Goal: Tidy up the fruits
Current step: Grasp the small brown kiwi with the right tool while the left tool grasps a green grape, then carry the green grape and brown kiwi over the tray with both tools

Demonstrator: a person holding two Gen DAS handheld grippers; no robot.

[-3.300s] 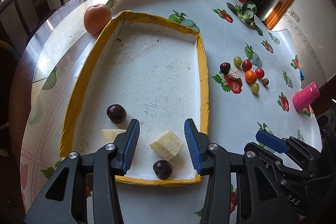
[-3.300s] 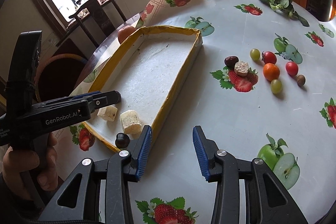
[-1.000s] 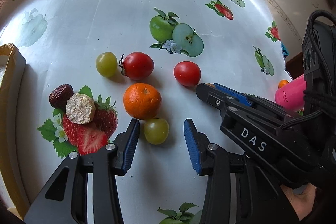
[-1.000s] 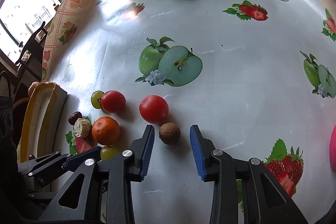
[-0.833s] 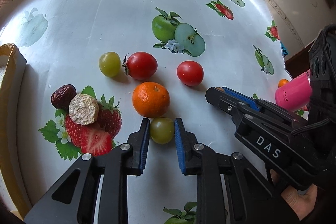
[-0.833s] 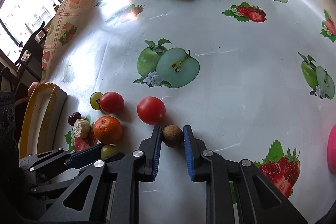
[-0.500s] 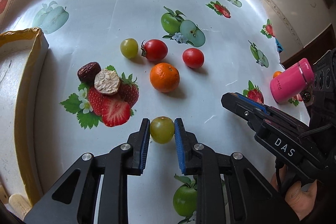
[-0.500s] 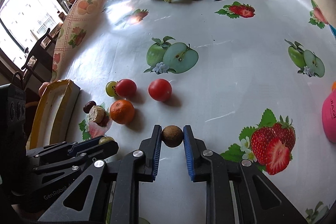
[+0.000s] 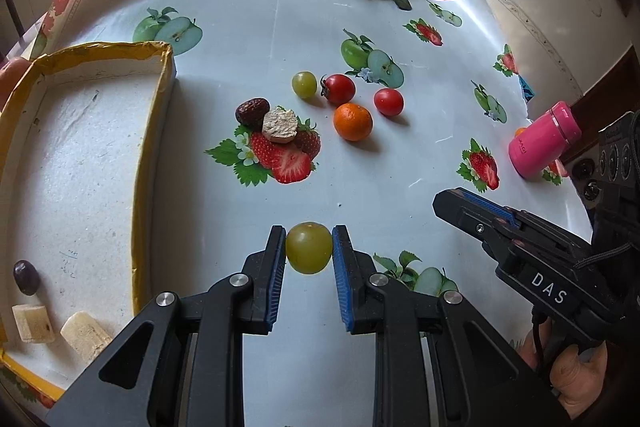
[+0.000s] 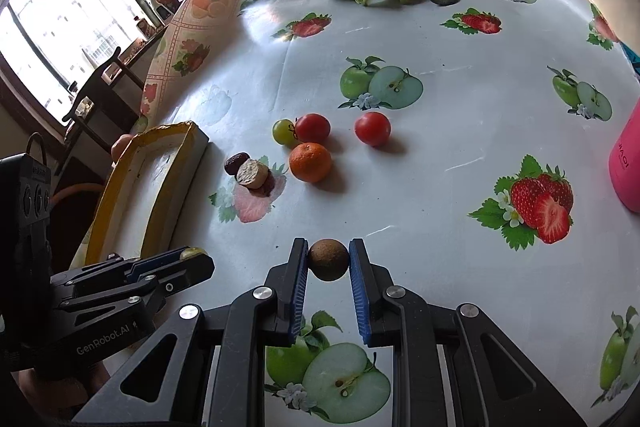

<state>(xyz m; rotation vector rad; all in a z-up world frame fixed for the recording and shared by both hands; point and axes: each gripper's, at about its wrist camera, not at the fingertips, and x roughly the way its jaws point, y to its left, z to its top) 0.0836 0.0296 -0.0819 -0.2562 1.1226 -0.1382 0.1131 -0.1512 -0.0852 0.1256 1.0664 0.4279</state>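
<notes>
— Where is the green grape point(image 9: 308, 247) sitting?

— The left gripper point(image 9: 308, 259) is clamping it between its blue pads, above the tablecloth point(image 9: 248, 39), just right of the yellow-rimmed tray point(image 9: 150, 131).

— And the other tool?

— The right gripper point(image 10: 328, 263) is squeezing a small brown round fruit point(image 10: 328, 259) the same way, over the cloth.

— What is lying in the tray?

— Two pale chunks point(image 9: 85, 335) and a dark fruit point(image 9: 26, 277) are resting at its near end.

— And beyond?

— An orange point(image 9: 353, 121), two tomatoes point(image 9: 338, 89), a second grape point(image 9: 304, 85), a dark date point(image 9: 252, 110) and a beige slice point(image 9: 280, 126) are sitting clustered on the cloth. A pink bottle point(image 9: 545, 139) is lying well to the right.
</notes>
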